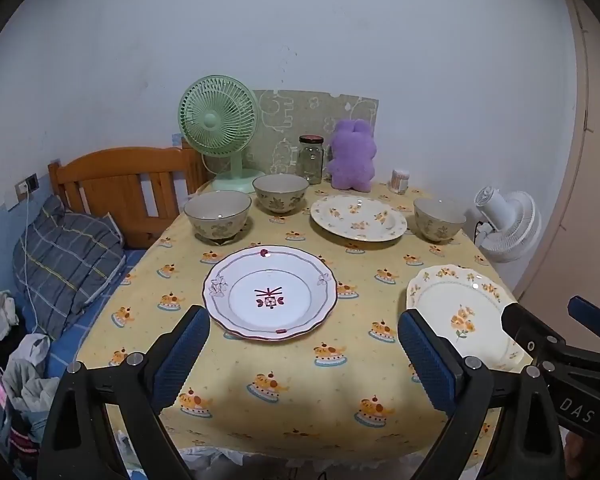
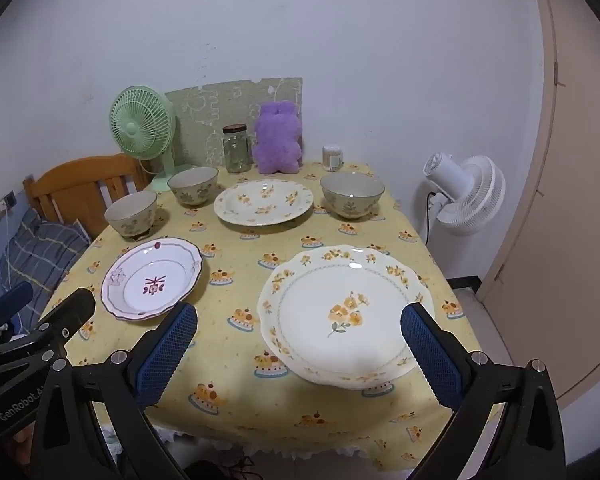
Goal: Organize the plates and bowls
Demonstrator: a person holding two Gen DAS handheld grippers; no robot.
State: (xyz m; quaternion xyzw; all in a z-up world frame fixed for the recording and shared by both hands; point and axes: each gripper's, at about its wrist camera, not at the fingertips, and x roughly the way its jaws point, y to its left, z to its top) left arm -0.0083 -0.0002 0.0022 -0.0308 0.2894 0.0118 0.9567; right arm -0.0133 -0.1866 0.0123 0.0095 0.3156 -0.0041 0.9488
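Three plates, three bowls on the tablecloth (image 1: 236, 384). Yellow-flowered plate (image 2: 340, 312) lies just ahead of the right gripper (image 2: 300, 336), fingers apart, empty. Red-patterned plate (image 1: 270, 292) lies ahead of the left gripper (image 1: 302, 344), likewise spread. Third plate (image 1: 358, 217) and bowls (image 1: 217, 214) beyond; green fan (image 1: 219, 120), jar (image 1: 311, 159) farthest.

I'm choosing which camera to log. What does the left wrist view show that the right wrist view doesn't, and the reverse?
Only the left wrist view shows the heap of clothes by the bed.

Only the right wrist view shows the beige door's full height.

Both show the pink-rimmed white plate, two yellow-flowered cream plates, three floral bowls, green fan and open tongs.
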